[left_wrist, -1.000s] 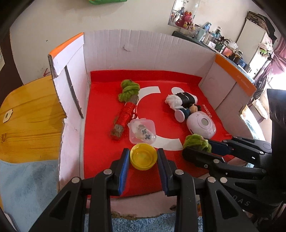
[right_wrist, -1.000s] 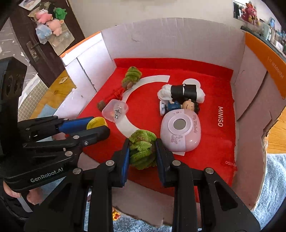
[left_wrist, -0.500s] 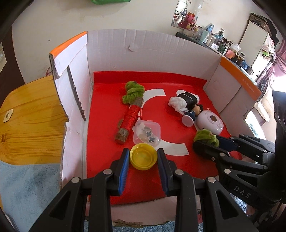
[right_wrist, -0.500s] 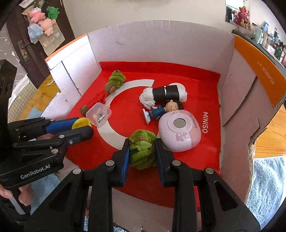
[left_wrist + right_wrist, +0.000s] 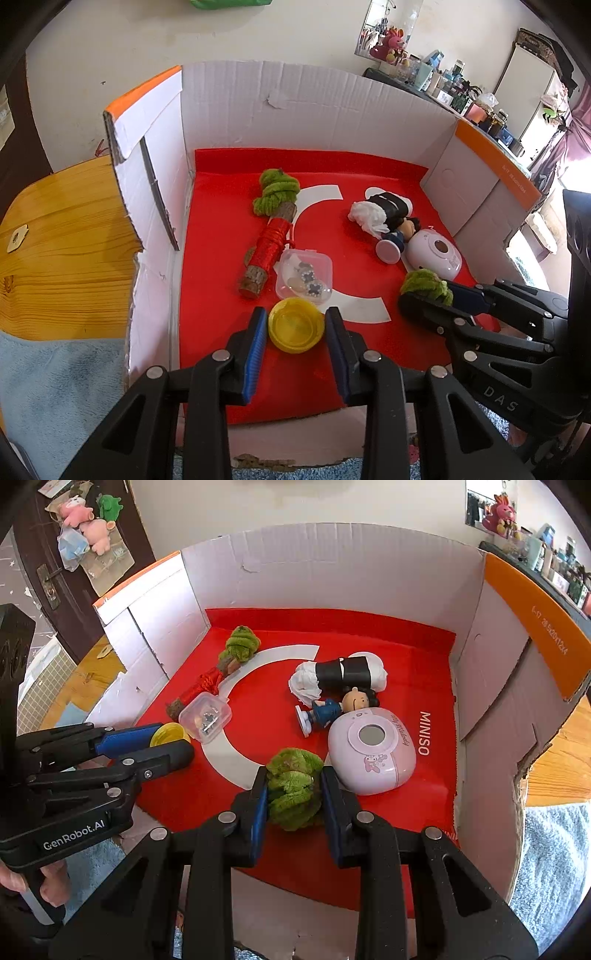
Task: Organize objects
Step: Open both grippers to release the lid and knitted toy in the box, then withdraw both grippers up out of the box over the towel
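A cardboard box [image 5: 295, 110] with a red liner holds the objects. My left gripper [image 5: 295, 314] is low over the liner's near edge with a yellow cap [image 5: 295, 326] between its blue pads. Its jaws are opening, though the pads still sit against the cap's sides. The right wrist view shows the same cap [image 5: 168, 733] in the left gripper [image 5: 173, 744]. My right gripper [image 5: 293, 775] is shut on a green fuzzy bundle [image 5: 293, 794], just left of a pink round device [image 5: 371, 749]. From the left wrist, that bundle [image 5: 426, 282] shows at the right gripper's tips [image 5: 424, 299].
On the liner lie a stick wrapped in red thread with green yarn [image 5: 269, 240], a small clear case [image 5: 304, 273], a white and black roll [image 5: 380, 210] and a small figurine [image 5: 399, 230]. Box walls rise on three sides. A wooden tabletop [image 5: 66, 251] lies to the left.
The right gripper has tilted slightly and its green bundle has drifted a little to the right in the left wrist view. The left gripper stays in place around the cap.
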### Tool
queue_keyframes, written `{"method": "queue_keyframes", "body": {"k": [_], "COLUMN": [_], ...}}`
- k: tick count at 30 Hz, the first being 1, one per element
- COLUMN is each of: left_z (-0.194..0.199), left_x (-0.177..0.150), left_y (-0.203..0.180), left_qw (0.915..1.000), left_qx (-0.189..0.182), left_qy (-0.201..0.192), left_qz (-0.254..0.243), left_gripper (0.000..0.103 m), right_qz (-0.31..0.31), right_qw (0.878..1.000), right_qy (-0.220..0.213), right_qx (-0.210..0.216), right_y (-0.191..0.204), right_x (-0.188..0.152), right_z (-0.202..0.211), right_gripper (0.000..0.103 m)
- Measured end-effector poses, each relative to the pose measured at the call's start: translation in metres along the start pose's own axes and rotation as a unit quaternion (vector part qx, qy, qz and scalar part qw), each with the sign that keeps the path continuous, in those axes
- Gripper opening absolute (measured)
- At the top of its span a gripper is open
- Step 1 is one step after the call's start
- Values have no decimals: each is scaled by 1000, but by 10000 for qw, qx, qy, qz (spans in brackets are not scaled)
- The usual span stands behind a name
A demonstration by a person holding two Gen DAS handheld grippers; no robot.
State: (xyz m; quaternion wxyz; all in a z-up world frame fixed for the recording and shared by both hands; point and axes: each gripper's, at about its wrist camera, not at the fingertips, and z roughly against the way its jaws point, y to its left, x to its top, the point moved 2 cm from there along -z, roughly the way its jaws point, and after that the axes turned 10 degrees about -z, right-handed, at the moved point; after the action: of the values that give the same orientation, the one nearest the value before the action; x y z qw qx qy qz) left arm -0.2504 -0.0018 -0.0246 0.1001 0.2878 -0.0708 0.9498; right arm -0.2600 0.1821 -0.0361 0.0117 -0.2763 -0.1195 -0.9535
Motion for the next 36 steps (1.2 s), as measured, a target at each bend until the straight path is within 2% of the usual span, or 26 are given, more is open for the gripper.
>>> {"method": "queue_keyframes", "body": {"k": [4, 8, 10, 11, 25, 29, 33, 36], "left_z": [2, 5, 8, 9, 27, 36, 47, 53], "left_x": [1, 2, 2, 2, -4, -8, -12, -16], "left_y": [-1, -1, 0, 0, -5, -6, -6, -7], "left_qw": [10000, 9999, 9999, 9999, 9994, 9988, 9983, 9980], "left_qx": [14, 35, 45, 49, 150, 249, 282, 318], "left_qy": [-32, -94, -117, -128, -325, -421, -496, -534], "left_qz": [-15, -8, 9, 14, 25, 53, 95, 124], "left_gripper": [40, 41, 41, 42, 43, 57, 58, 61], "right_qz": [28, 62, 81, 101, 102, 109, 102, 100], "right_qw": [10000, 10000, 10000, 9999, 9997, 9995, 9993, 9991], "right_qy": [7, 8, -5, -22, -214, -287, -345, -402], "right_qx": [6, 20, 40, 23, 87, 107, 116, 134], "right_y": [1, 2, 3, 4, 8, 11, 12, 13], "right_x": [1, 0, -1, -1, -6, -8, -13, -17], "right_z": [0, 2, 4, 5, 25, 31, 38, 45], "right_gripper": [28, 34, 47, 48, 48, 49, 56, 56]}}
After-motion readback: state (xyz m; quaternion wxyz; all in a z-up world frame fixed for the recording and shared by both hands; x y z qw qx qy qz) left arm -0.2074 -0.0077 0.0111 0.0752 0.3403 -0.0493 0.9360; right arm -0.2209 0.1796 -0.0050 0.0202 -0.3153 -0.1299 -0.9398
